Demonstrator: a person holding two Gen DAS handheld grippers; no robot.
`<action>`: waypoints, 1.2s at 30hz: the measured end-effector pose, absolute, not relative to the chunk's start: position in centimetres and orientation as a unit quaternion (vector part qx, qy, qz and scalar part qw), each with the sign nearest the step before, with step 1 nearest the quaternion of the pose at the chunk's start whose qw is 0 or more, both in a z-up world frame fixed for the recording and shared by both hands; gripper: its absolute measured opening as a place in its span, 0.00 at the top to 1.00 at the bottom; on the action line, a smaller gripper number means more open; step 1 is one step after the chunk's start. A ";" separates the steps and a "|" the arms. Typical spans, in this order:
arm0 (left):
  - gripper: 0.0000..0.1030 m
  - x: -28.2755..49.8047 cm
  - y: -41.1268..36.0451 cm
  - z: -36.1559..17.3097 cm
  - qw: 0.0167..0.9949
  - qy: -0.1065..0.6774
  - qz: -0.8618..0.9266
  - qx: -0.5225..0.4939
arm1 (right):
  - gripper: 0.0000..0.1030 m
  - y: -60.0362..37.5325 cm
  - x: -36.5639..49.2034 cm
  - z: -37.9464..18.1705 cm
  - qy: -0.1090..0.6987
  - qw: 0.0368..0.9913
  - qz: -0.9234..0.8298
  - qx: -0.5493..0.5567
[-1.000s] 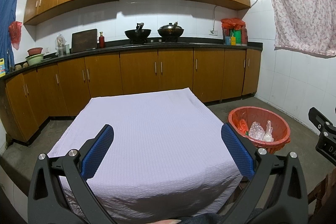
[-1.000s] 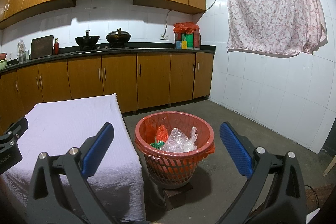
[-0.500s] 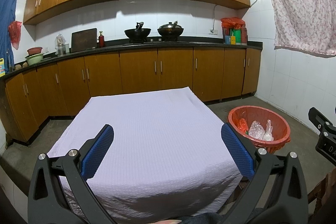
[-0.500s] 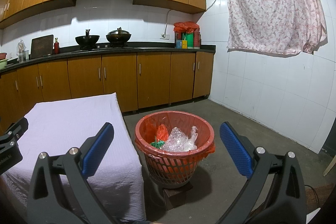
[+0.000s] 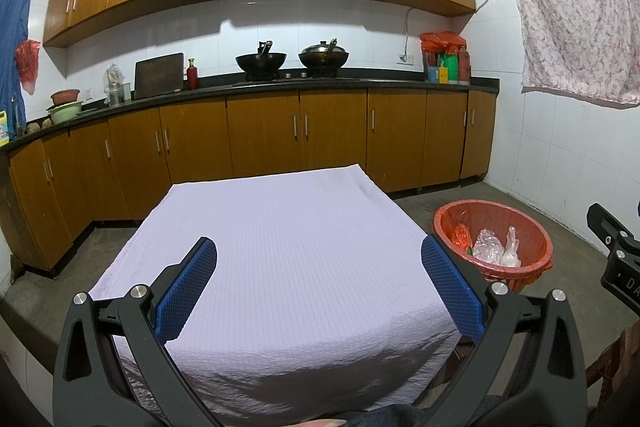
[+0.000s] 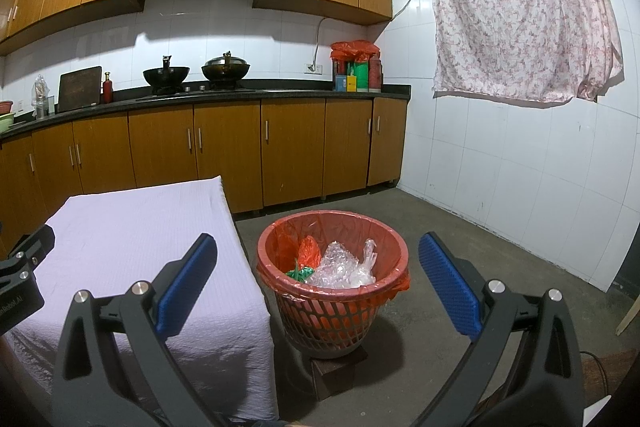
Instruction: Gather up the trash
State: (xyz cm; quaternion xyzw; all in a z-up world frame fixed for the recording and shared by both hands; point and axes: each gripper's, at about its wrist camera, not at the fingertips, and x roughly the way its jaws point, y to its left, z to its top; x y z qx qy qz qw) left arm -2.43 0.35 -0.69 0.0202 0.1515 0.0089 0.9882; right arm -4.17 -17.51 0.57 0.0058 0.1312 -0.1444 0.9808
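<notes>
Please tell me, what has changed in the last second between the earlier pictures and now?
Nothing visibly changed. Both the left gripper and the right gripper hold open and empty, the cloth has nothing lying on it, and the bin keeps the same trash.

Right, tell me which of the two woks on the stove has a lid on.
The right-hand wok, nearer the red bag on the counter; the left wok is uncovered.

White letters "DA" on the right gripper (image 5: 622,275); partial "Robot.AI" on the left gripper (image 6: 16,301).
</notes>
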 end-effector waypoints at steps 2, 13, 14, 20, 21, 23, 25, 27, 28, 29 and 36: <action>0.02 -2.4 0.3 -0.7 0.988 0.152 0.009 0.021 | 0.04 -17.5 -4.2 0.6 0.131 0.981 -0.145 0.006; 0.02 -2.5 0.2 -0.7 0.988 0.154 0.008 0.020 | 0.04 -17.6 -4.1 0.4 0.132 0.981 -0.144 0.006; 0.02 -2.6 0.1 -0.8 0.988 0.154 0.007 0.020 | 0.04 -17.5 -4.1 0.4 0.132 0.981 -0.144 0.006; 0.02 -2.6 0.2 -0.9 0.988 0.155 0.008 0.020 | 0.04 -16.9 -4.2 -0.3 0.135 0.980 -0.144 0.007; 0.02 -2.6 0.2 -0.9 0.988 0.155 0.008 0.020 | 0.04 -16.9 -4.2 -0.5 0.136 0.980 -0.144 0.008; 0.02 -2.6 0.2 -0.8 0.988 0.155 0.007 0.020 | 0.04 -16.8 -4.3 -0.5 0.136 0.980 -0.144 0.008; 0.02 -2.7 0.1 -0.8 0.988 0.155 0.007 0.020 | 0.04 -16.9 -4.2 -0.4 0.136 0.980 -0.145 0.008; 0.02 -2.6 0.1 -0.8 0.988 0.155 0.007 0.020 | 0.04 -16.9 -4.2 -0.4 0.136 0.980 -0.145 0.008; 0.02 -2.7 0.1 -0.8 0.988 0.155 0.008 0.020 | 0.04 -16.9 -4.2 -0.4 0.136 0.980 -0.145 0.008; 0.02 -2.5 0.2 -0.8 0.988 0.156 0.008 0.020 | 0.04 -16.9 -4.2 -0.4 0.136 0.980 -0.145 0.008; 0.02 -2.2 0.2 -1.2 0.987 0.159 0.007 0.018 | 0.04 -16.9 -4.3 -0.4 0.136 0.980 -0.144 0.008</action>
